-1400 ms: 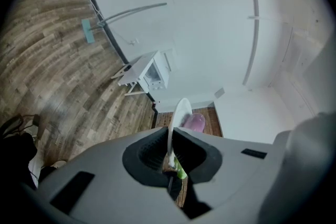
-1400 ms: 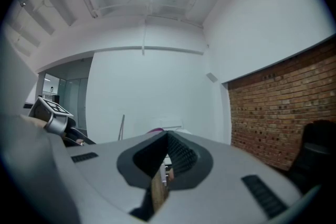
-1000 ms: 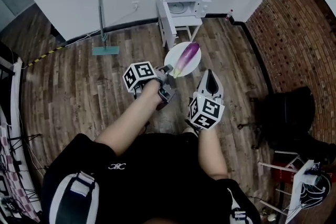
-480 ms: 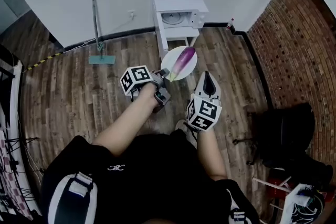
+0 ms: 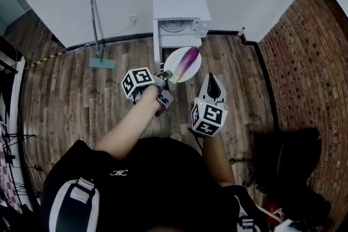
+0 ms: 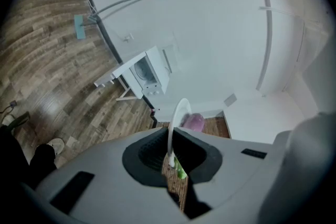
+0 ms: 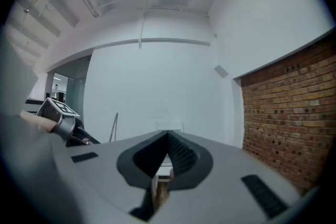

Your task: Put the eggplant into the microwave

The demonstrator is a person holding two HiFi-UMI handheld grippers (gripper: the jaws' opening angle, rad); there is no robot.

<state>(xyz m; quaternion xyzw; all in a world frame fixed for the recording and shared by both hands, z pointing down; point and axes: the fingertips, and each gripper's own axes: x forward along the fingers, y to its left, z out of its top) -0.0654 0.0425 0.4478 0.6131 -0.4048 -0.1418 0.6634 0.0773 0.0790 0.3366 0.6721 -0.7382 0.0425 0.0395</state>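
Observation:
A purple eggplant (image 5: 185,61) with a green stem lies on a white plate (image 5: 176,60). My left gripper (image 5: 169,75) is shut on the plate's near rim and holds it above the wooden floor. In the left gripper view the plate's rim (image 6: 177,122) stands edge-on between the pads, with the eggplant (image 6: 193,122) behind it. The white microwave (image 5: 178,23) sits on a small white table (image 5: 179,40) against the wall, just beyond the plate; a round shape shows in its front. My right gripper (image 5: 211,83) is shut and empty, to the right of the plate.
A mop (image 5: 95,29) leans on the white wall left of the table. A brick wall (image 5: 310,57) runs along the right, with a dark bulky object (image 5: 291,171) on the floor beside it. Black-and-yellow tape (image 5: 44,60) lies at the far left.
Both grippers and the plate with the eggplant have been carried forward towards the microwave, which now sits nearer and more to the left in the head view. The grips are unchanged.

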